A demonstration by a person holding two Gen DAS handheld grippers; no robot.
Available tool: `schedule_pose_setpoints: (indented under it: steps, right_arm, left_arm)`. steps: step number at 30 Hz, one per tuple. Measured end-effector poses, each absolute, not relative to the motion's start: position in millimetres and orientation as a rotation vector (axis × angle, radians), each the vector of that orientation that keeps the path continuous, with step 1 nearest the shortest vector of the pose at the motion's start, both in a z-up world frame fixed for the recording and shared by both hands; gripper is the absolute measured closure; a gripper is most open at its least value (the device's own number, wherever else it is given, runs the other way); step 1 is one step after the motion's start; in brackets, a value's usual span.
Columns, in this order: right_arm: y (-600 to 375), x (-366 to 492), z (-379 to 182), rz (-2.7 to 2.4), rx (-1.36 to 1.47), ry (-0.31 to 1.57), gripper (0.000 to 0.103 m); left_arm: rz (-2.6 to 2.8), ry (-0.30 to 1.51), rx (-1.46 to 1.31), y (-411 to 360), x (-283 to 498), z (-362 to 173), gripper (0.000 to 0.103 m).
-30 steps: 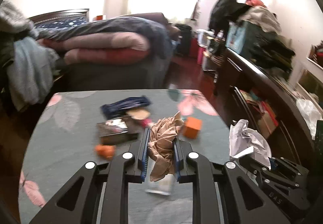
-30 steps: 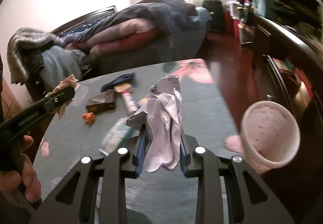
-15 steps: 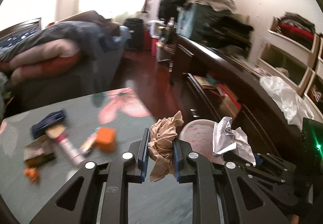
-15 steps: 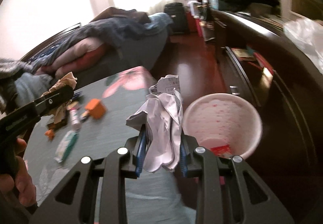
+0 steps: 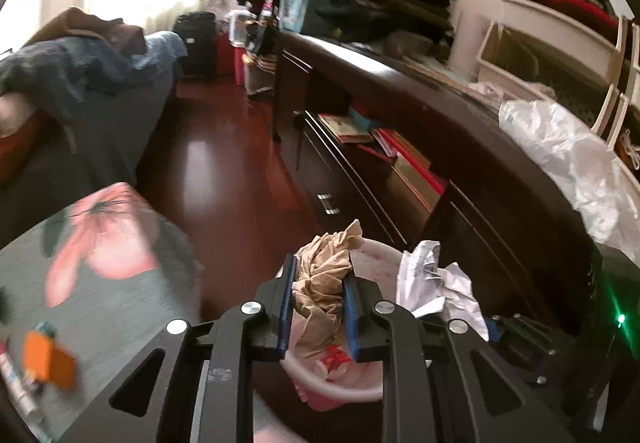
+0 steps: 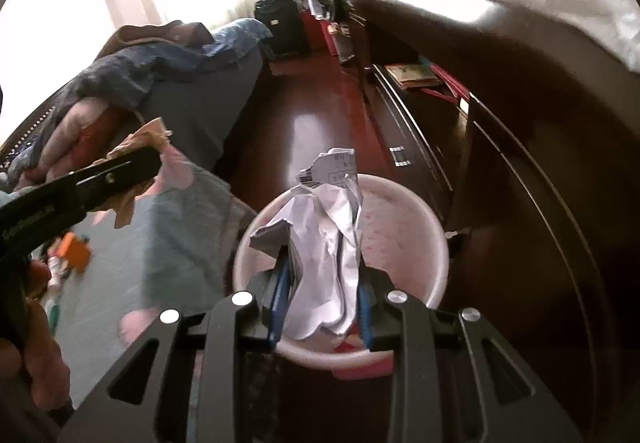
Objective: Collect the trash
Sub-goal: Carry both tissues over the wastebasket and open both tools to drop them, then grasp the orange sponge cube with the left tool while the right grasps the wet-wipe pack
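Left gripper [image 5: 318, 307] clamping crumpled brown paper [image 5: 326, 275] between narrow-set jaws. Right gripper [image 6: 322, 301] pinching crumpled white paper [image 6: 330, 243], likewise narrow. Pink bin [image 6: 424, 219] lying directly below and just ahead of right fingertips, white wad hanging over its open mouth. Bin showing under left fingertips too, brown wad sitting over the near rim. Judging right gripper better centred for release; left likely needing slightly more forward reach. Further litter lying on the table [image 5: 120, 283], behind and left of both tools.
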State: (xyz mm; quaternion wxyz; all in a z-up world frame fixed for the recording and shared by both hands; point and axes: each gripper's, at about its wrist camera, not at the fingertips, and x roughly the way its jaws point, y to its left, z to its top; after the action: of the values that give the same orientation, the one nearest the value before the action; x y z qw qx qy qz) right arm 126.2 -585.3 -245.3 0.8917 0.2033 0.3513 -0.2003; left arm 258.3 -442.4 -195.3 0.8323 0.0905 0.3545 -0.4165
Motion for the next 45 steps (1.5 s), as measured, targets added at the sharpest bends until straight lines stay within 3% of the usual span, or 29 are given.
schedule_pose_setpoints:
  steps: [3, 5, 8, 11, 18, 22, 26, 28, 36, 40, 45]
  right_arm:
    - [-597.4, 138.8, -258.6, -0.423, 0.442, 0.738, 0.066]
    - [-604.8, 143.1, -267.5, -0.429, 0.456, 0.740, 0.064]
    - [-611.9, 145.2, -277.8, -0.437, 0.467, 0.744, 0.050]
    - [-613.1, 144.7, -282.3, -0.445, 0.468, 0.748, 0.042]
    - [-593.1, 133.9, -268.0, -0.450, 0.427, 0.742, 0.035]
    - [-574.0, 123.3, -251.3, -0.439, 0.396, 0.719, 0.026]
    - [-546.5, 116.7, -229.5, -0.400, 0.363, 0.692, 0.020]
    - [-532.1, 114.1, -219.8, -0.376, 0.350, 0.681, 0.015]
    - [-472.8, 117.6, -188.2, -0.256, 0.268, 0.658, 0.013]
    - [-454.7, 121.5, -180.8, -0.222, 0.241, 0.654, 0.013]
    - [-439.1, 129.5, -176.2, -0.178, 0.235, 0.657, 0.013]
  left_arm:
    - [-0.911, 0.797, 0.187, -464.3, 267.2, -206.3, 0.075]
    - [-0.919, 0.808, 0.183, -472.8, 271.5, -209.9, 0.061]
    - [-0.933, 0.811, 0.148, -475.9, 275.5, -210.7, 0.037]
    - [-0.945, 0.801, 0.131, -476.2, 274.8, -208.6, 0.026]
    - [-0.921, 0.768, 0.135, -455.8, 263.7, -194.3, 0.023]
    - [-0.834, 0.698, 0.157, -424.4, 252.2, -177.3, 0.011]
    - [-0.730, 0.646, 0.177, -383.7, 242.9, -165.0, 0.005]
    - [-0.639, 0.634, 0.211, -360.7, 241.4, -163.0, 0.005]
    - [-0.428, 0.718, 0.224, -295.0, 293.3, -189.6, 0.007]
    - [-0.444, 0.836, 0.199, -287.9, 325.8, -216.9, 0.027]
    - [-0.418, 0.825, 0.228, -285.5, 331.1, -229.5, 0.064]
